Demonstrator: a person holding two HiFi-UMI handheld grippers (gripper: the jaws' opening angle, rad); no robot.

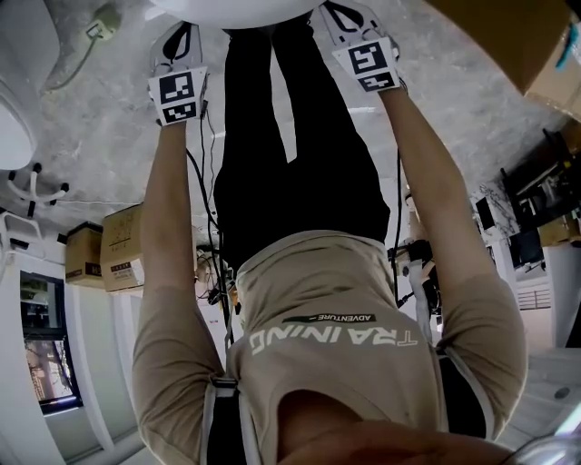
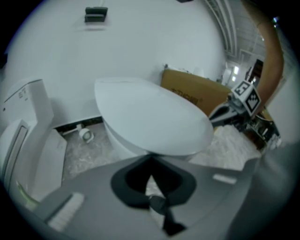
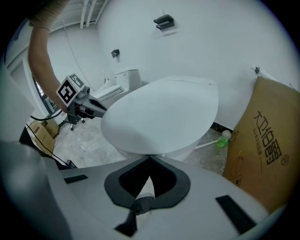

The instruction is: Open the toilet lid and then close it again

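Note:
The white toilet lid [image 2: 150, 119] [image 3: 161, 117] lies down flat over the bowl, and only its front edge [image 1: 227, 11] shows at the top of the head view. My left gripper [image 2: 150, 157] [image 1: 177, 45] is shut, its tips meeting just under the lid's near rim on the left side. My right gripper [image 3: 150, 158] [image 1: 349, 23] is shut too, with its tips at the rim on the right side. Nothing shows between either pair of jaws. Each gripper appears in the other's view, close beside the lid edge.
A tall cardboard box [image 3: 262, 150] [image 2: 192, 91] leans against the wall right of the toilet, with a green bottle [image 3: 224, 138] at its foot. Another white fixture [image 2: 28, 136] stands to the left. Cardboard boxes [image 1: 109, 250] and cables lie on the floor behind me.

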